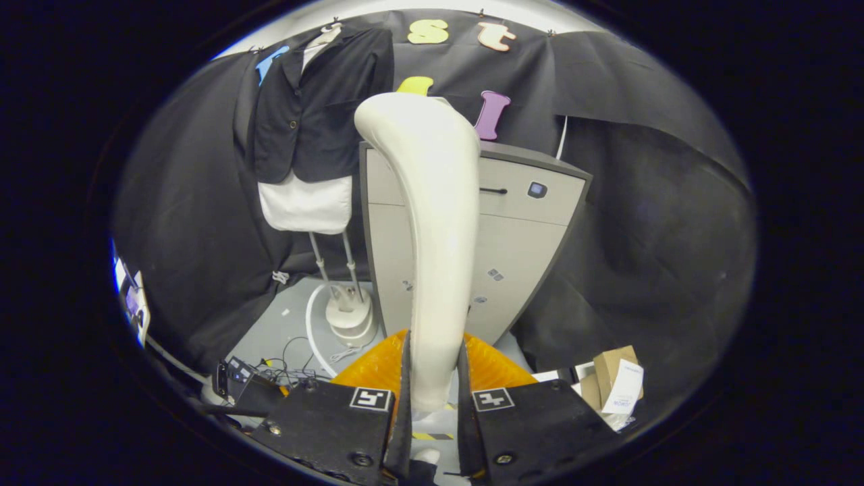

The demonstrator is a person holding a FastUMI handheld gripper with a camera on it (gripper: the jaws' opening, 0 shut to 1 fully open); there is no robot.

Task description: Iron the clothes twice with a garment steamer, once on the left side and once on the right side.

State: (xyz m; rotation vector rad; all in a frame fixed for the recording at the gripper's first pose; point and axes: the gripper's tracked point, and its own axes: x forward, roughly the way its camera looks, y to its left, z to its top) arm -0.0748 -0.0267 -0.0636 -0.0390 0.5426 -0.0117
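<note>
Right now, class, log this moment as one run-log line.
gripper: shut on steamer handle | jacket: hanging on stand, beyond fingers, apart from steamer | cabinet: behind handle | ironing: not yet begun

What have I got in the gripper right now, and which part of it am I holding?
The garment steamer. The gripper is shut on the lower end of its cream handle, one finger pressing each side; the curved head rises beyond the fingers.

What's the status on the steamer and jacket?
Tongs shut on the cream curved plastic steamer handle. Black jacket over white shirt hangs beyond, not yet touched. Grey metal cabinet stands behind the handle, beside the jacket.
</note>
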